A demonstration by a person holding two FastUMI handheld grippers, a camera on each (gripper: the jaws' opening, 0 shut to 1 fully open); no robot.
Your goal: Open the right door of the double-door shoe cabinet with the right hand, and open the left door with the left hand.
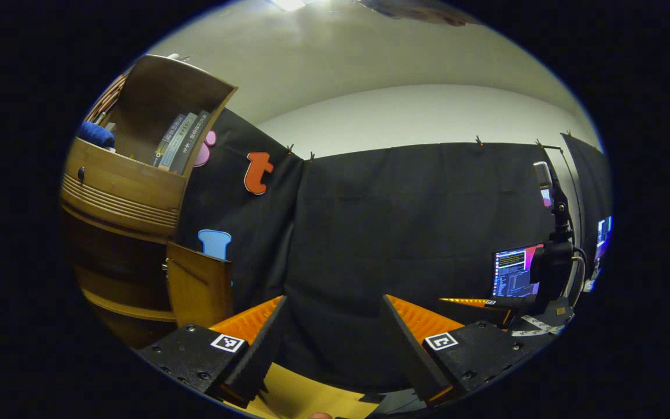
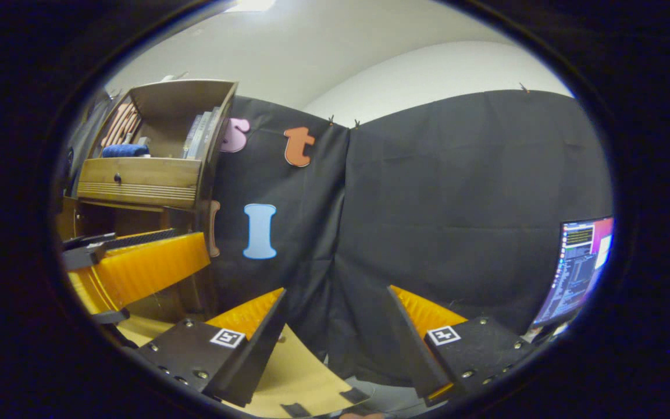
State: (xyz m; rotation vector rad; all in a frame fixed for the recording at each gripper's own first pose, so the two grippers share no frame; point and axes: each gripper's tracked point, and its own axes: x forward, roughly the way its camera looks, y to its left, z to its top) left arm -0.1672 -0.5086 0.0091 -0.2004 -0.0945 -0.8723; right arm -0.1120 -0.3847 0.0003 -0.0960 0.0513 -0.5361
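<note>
The wooden shoe cabinet (image 1: 125, 192) stands at the left, with books and a blue cloth on its top shelf and a drawer below. Under the drawer the lower compartment is dark and uncovered, and its right door (image 1: 198, 285) stands swung outward. My left gripper (image 1: 332, 334) is open with nothing between its fingers, pointing at the black cloth wall to the right of the cabinet. My right gripper (image 2: 335, 331) is open and empty too, facing the same wall. In the right gripper view the cabinet (image 2: 143, 174) is upper left, and the left gripper (image 2: 137, 262) hangs in front of its lower part.
A lit laptop screen (image 1: 512, 270) and a dark camera stand (image 1: 553, 244) are at the far right; the screen (image 2: 579, 267) also shows in the right gripper view. A light wooden surface (image 2: 300, 372) lies under the fingers. A second orange gripper-like body (image 1: 474, 307) is near the laptop.
</note>
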